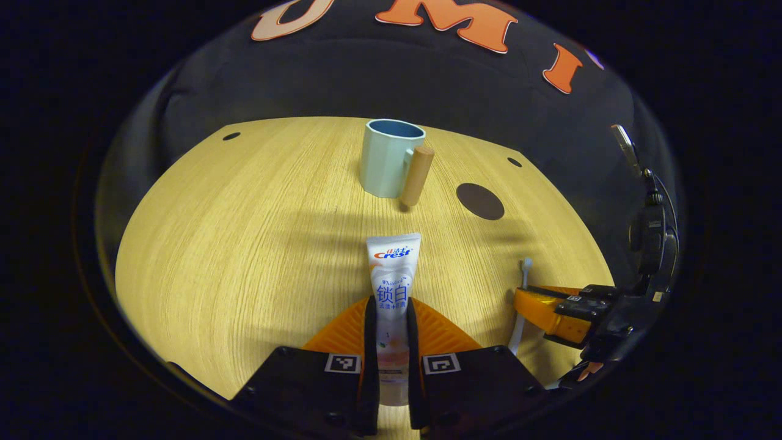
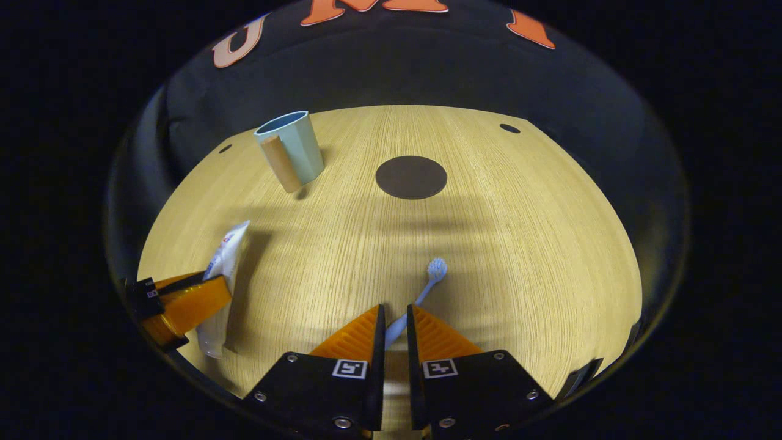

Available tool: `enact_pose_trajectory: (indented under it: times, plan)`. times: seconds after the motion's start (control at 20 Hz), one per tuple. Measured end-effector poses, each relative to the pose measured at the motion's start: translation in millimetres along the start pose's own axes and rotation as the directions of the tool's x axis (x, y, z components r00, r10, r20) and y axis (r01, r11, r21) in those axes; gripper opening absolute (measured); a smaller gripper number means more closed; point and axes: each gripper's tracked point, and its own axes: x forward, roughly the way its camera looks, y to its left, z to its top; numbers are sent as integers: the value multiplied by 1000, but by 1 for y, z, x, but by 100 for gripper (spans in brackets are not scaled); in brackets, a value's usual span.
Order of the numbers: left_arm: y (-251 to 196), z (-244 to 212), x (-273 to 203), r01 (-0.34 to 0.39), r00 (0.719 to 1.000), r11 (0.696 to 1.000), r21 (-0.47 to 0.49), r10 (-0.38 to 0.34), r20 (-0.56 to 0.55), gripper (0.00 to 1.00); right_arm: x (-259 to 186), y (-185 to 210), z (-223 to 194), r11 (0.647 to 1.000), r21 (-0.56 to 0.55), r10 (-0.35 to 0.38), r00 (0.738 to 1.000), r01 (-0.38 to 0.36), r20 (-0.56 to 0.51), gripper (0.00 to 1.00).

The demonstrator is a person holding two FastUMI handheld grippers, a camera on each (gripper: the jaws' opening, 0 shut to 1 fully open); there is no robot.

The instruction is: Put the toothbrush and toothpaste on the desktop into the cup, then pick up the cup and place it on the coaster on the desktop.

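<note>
A white toothpaste tube (image 1: pixel 391 287) sticks forward from my left gripper (image 1: pixel 389 311), whose orange fingers are shut on its lower half. Across the table, the right gripper view shows that tube (image 2: pixel 223 275) in the left gripper (image 2: pixel 183 305). The light blue toothbrush (image 2: pixel 415 299) has its handle pinched between the fingers of my right gripper (image 2: pixel 391 318), bristle head pointing forward. In the left gripper view, the toothbrush (image 1: pixel 522 293) and right gripper (image 1: pixel 550 311) appear at the right. The pale blue cup (image 1: pixel 390 157) with a wooden handle stands upright farther back. A dark round coaster (image 2: pixel 410 177) lies flat to its right.
The wooden tabletop (image 2: pixel 519 244) has small dark holes near its back corners (image 2: pixel 509 128). The black cloth wall rises right behind the table. The table's curved front edge runs close under both grippers.
</note>
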Motion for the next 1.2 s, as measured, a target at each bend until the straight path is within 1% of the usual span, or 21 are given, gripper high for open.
enact_pose_trajectory:
  times: [0.05, 0.25, 0.3, 0.45, 0.6, 0.7, 0.9, 1.2]
  plan:
    - [1, 2, -3, -1, 1000, 1000, -3, 1, 6, 23, 1, 1, 0, 1000, -17, 8, 1000, -8, -3, 17]
    - [4, 5, -7, -1, 1000, 1000, -15, 2, 25, 23, 3, 8, 4, 993, -68, 95, 995, -96, -17, 12]
    - [7, 6, -10, 2, 999, 1000, -15, -1, 32, 23, 5, 9, 8, 991, -81, 107, 994, -107, -12, 10]
    - [9, 10, -13, 2, 999, 1000, -9, -2, 48, 23, 6, 5, 8, 984, -142, 113, 994, -111, 1, 9]
    - [9, 17, -18, 9, 997, 1000, 1, -9, 72, 23, 0, 3, 17, 980, -166, 121, 991, -110, 54, 8]
    - [7, 24, -22, 14, 995, 1000, 16, -15, 101, 23, -10, 1, 22, 980, -157, 143, 984, -126, 105, 7]
    - [1, 41, -26, 23, 985, 999, 39, -29, 168, 23, -35, -11, 33, 982, -115, 171, 959, -148, 228, 7]
    - [-10, 63, -31, 49, 969, 998, 39, -57, 240, 23, -65, -30, 41, 979, -67, 203, 917, -191, 344, 7]
